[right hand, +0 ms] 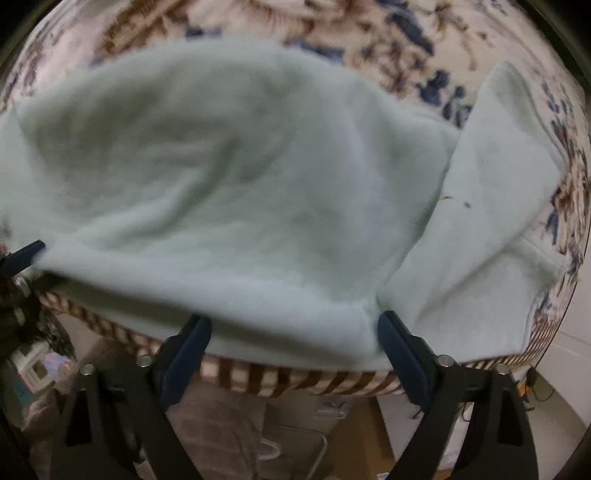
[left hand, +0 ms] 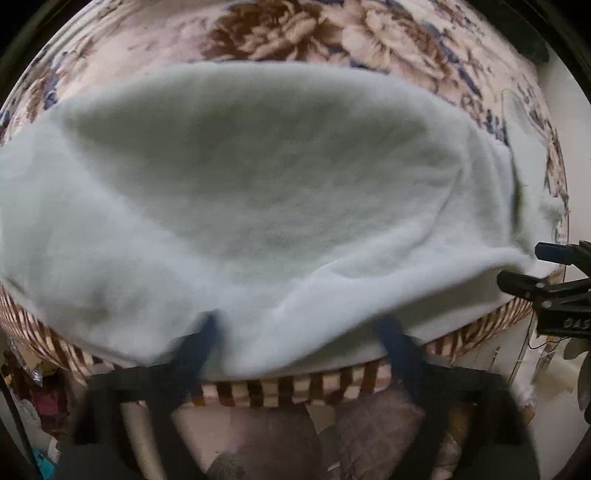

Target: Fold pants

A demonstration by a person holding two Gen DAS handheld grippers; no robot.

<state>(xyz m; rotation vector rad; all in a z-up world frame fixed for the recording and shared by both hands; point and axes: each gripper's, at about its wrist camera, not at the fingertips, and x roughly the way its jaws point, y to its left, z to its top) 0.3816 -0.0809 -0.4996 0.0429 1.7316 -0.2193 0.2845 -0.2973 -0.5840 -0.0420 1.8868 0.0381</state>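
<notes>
— Floral-printed bedding [left hand: 295, 33] in brown, blue and cream covers the bed, with a brown-striped border [right hand: 295, 380] along the near edge. Where are the pants?

— The pale mint fleece pants [left hand: 258, 177] lie spread across that bedding, folded over on themselves, the near hem reaching the striped edge. In the right wrist view 1 more layer [right hand: 491, 206] sticks out to the right from under the top fold.

— And the left gripper [left hand: 303, 343]?

— Its jaws stand wide. The 2 dark blue fingers [left hand: 201, 347] sit at the hem, blurred, with fabric between them but not pinched.

— The right gripper [right hand: 295, 339]?

— Also wide apart. Both pads [right hand: 400, 347] flank the hem's edge; neither presses on the cloth. Its tip also shows at the right edge of the left view.
</notes>
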